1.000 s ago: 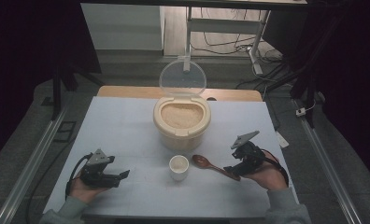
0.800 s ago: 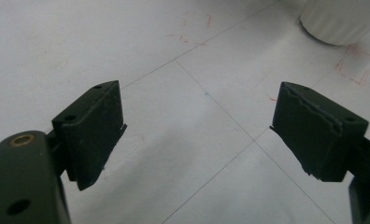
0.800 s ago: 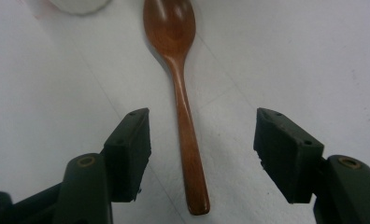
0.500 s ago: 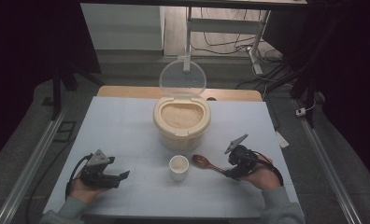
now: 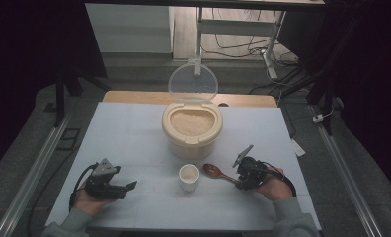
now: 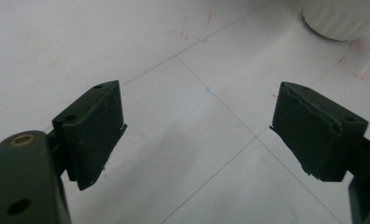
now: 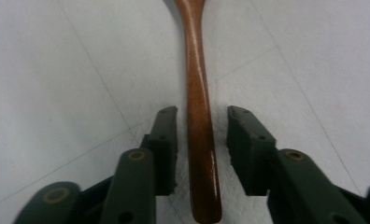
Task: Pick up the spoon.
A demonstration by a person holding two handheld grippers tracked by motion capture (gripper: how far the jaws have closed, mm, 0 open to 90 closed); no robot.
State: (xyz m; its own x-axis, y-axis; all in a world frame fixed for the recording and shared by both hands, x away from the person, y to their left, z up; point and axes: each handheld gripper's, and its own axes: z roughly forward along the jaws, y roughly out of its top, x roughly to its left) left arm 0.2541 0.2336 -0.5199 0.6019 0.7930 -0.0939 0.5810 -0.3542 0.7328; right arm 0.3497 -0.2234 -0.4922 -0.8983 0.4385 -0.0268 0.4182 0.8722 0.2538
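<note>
The right gripper (image 5: 244, 174) is sitting low over the table (image 5: 134, 128), at the handle end of the wooden spoon (image 5: 218, 172). In the right gripper view, the spoon (image 7: 199, 140) is lying flat on the table with its handle running between the two jaws; the jaws have just been closing and are standing narrowly apart, with a thin gap showing on each side of the handle, so the pads are not yet pressing on it. The spoon bowl is pointing toward the small white cup (image 5: 189, 177), which is standing just beside it, in front of the open rice container (image 5: 191, 129). The container lid (image 5: 193, 82) is standing upright behind the rice. The left gripper (image 5: 130, 186) is resting near the table's near left corner, well apart from the cup; its jaws are standing wide apart over bare table (image 6: 197, 121).
</note>
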